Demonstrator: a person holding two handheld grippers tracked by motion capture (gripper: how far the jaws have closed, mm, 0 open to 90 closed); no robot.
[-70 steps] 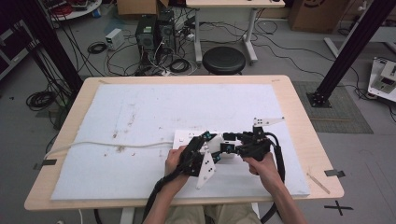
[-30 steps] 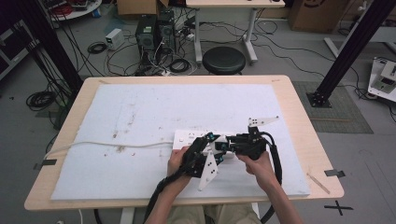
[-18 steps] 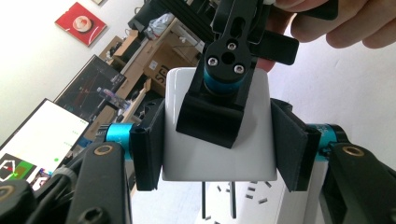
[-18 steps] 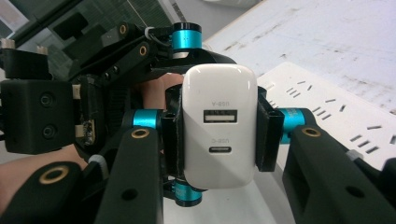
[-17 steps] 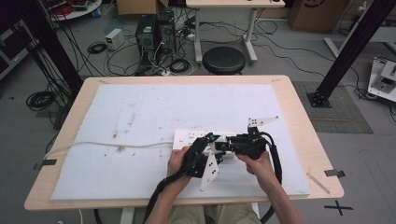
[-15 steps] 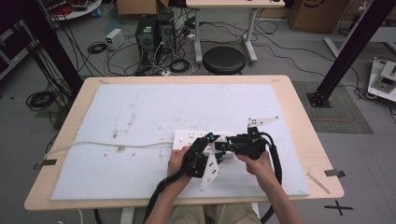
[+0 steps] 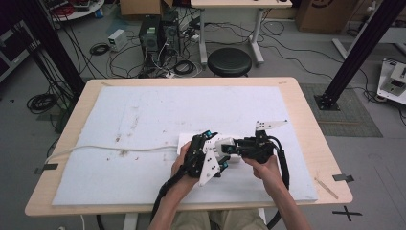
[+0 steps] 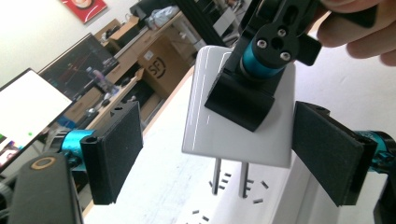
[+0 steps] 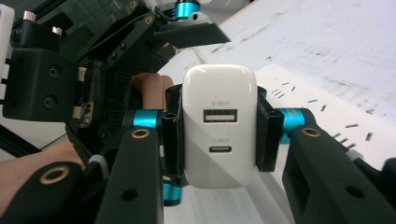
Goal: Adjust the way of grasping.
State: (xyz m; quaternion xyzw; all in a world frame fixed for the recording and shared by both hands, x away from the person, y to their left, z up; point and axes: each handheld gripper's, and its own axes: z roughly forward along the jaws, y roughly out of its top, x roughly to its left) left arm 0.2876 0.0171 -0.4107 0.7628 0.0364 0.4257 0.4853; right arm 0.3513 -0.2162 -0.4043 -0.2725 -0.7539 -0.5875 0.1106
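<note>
The right tool (image 9: 217, 126) clamps the white charger (image 9: 219, 123) by its sides. Its prongs appear to touch the power strip (image 8: 308, 196) on the worktop (image 7: 143, 115). The left tool (image 8: 217, 149) has just sprung open, pads clear either side of the charger.

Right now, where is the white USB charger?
The white USB charger sits clamped in the right gripper, prongs just above the power strip, between the left gripper's open fingers.
</note>
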